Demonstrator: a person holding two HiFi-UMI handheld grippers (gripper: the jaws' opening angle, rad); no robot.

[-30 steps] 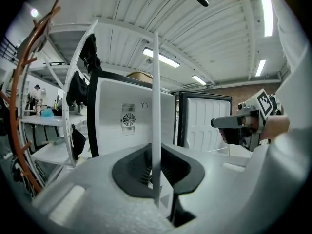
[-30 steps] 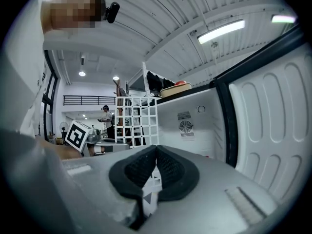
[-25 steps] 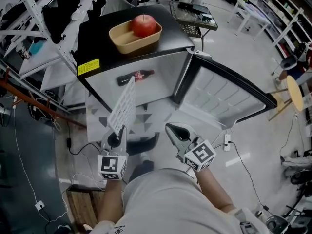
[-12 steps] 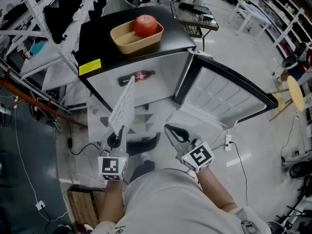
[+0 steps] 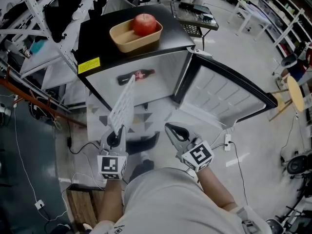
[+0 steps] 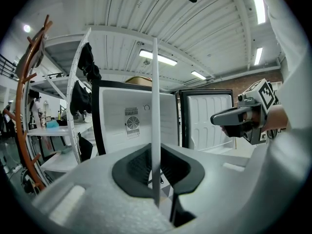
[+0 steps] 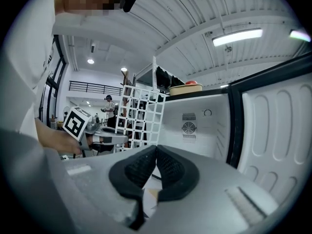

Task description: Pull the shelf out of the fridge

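shirt [image 5: 161, 199]: pale grey | left claw [image 5: 120, 129], right claw [image 5: 169, 127]: grey, black-padded

Odds and ends around a tan tray [image 5: 121, 37]

A red apple [image 5: 144, 24] sits in the tray, toward its right end. Just below the tray in the head view, a dark bottle [image 5: 135, 76] with a red label lies on its side. Up and to the right of the tray stands a table [image 5: 194, 14] loaded with dark gear. Well off to the tray's right is a round yellow-topped stool [image 5: 295, 92], and to its left a white metal rack [image 5: 39, 13]. Far below it, a white power strip [image 5: 227, 140] and a wooden pallet [image 5: 83, 206] lie on the floor.
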